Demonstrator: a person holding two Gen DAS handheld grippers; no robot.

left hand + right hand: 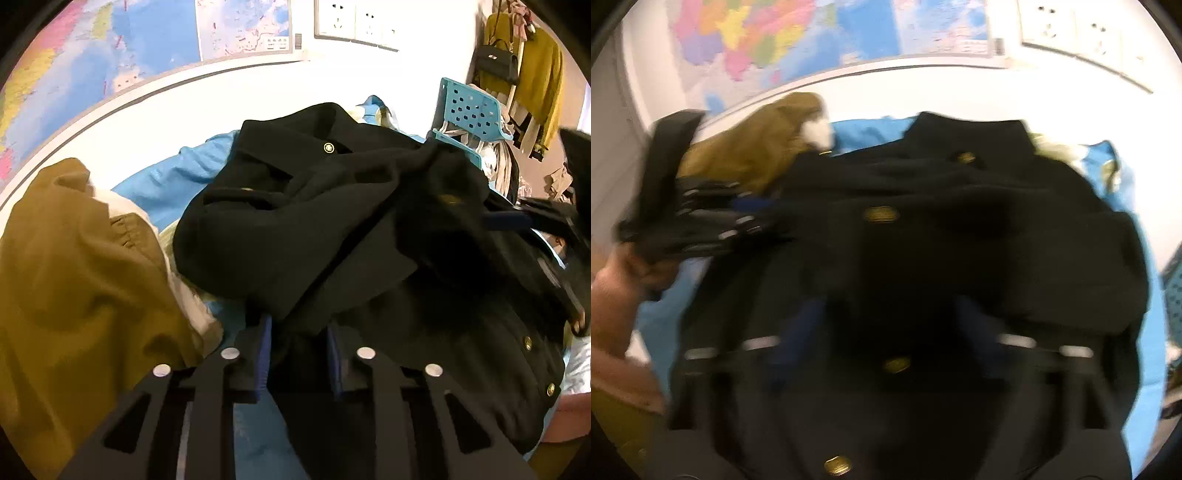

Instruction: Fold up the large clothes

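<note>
A black coat (332,229) with gold buttons lies crumpled on a blue sheet (159,188). In the left wrist view my left gripper (299,332) has its blue-padded fingers on either side of a fold of the coat's edge. My right gripper (517,218) shows at the right, its tips buried in the coat's cloth. In the blurred right wrist view the coat (942,240) fills the frame and my right gripper (890,314) stands wide over the buttoned front. My left gripper (746,218) shows there at the left, at the coat's edge.
An olive-brown garment (74,277) with white lining lies left of the coat. A turquoise plastic basket (469,110) and hanging clothes (535,74) stand at the back right. A map (110,48) and wall sockets (354,22) hang behind.
</note>
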